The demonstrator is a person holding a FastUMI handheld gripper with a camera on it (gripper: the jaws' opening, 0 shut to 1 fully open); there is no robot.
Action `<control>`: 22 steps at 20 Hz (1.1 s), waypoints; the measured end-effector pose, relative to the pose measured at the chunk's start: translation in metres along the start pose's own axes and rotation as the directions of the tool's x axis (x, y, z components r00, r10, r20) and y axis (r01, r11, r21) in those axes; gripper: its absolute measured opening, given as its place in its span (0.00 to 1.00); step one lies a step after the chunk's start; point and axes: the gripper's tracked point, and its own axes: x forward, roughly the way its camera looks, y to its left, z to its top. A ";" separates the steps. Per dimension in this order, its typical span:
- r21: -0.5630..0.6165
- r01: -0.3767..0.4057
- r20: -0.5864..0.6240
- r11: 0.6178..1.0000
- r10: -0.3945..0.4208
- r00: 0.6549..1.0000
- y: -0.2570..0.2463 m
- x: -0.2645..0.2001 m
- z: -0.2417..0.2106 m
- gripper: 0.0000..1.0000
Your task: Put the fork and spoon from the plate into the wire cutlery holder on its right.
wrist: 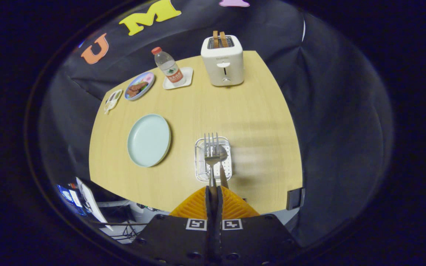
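The tool (pixel 213 192) is seen clamped on the handle of a fork (pixel 211 151), both fingers pressed together against it, with the tines pointing away from the fingers. The fork is held over the wire cutlery holder (pixel 213 159), which stands on the wooden worktop (pixel 242 118) to the right of the pale blue plate (pixel 149 139). The plate is bare, so both utensils are judged to have been lifted from it. A spoon (pixel 222 157) is seen just beside the fork, its bowl over the holder and its handle slanting back toward the fingers; whether it already rests in the holder or is carried with the fork cannot be told. The step in hand is judged to be the delivery of the fork into the holder. For the next move, the fork would need to be lowered inside the wire rim, and the fingers parted only once it is supported there, so that it does not tip out. Farther off, a white toaster (pixel 223 61), a water bottle (pixel 168 67) on a small tray, and a dish of food (pixel 139 85) are set well apart from the work.
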 end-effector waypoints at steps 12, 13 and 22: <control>0.087 -0.019 -0.114 0.996 0.029 0.993 0.008 0.035 -0.003 0.09; 0.092 -0.025 -0.112 0.995 0.035 0.993 0.009 0.037 -0.003 0.10; 0.047 -0.073 0.172 0.996 0.064 0.983 0.029 0.004 0.048 0.81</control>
